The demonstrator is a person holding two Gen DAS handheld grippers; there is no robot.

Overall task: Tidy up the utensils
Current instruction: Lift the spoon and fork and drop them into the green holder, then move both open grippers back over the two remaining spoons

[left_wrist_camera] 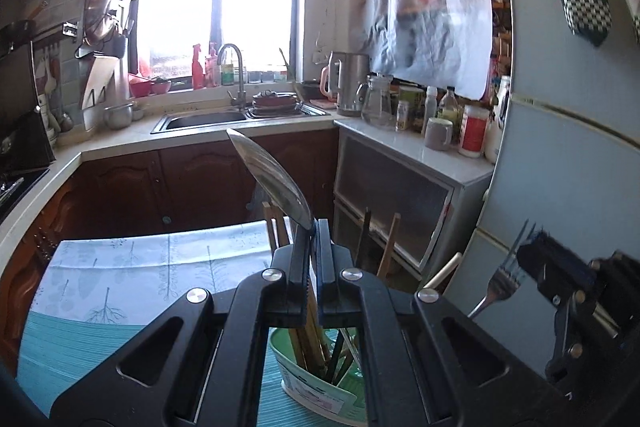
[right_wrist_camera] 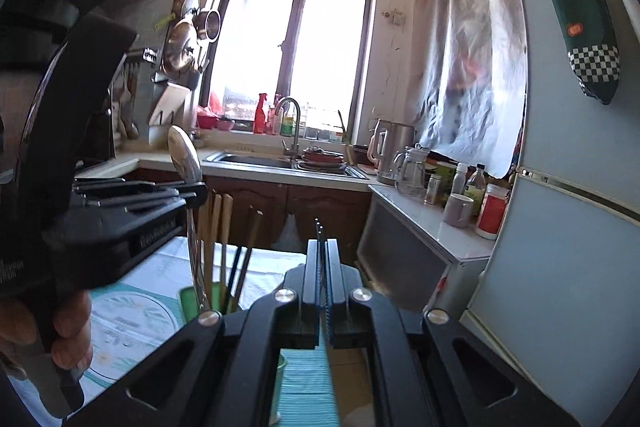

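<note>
The left tongs [left_wrist_camera: 313,227] are clamped on a spoon [left_wrist_camera: 268,175], its bowl pointing up above the green holder [left_wrist_camera: 304,383] that stands below them on the worktop [left_wrist_camera: 120,311]. To their right, the right tongs [right_wrist_camera: 322,247] pinch a fork [left_wrist_camera: 505,279], tines upward.
</note>
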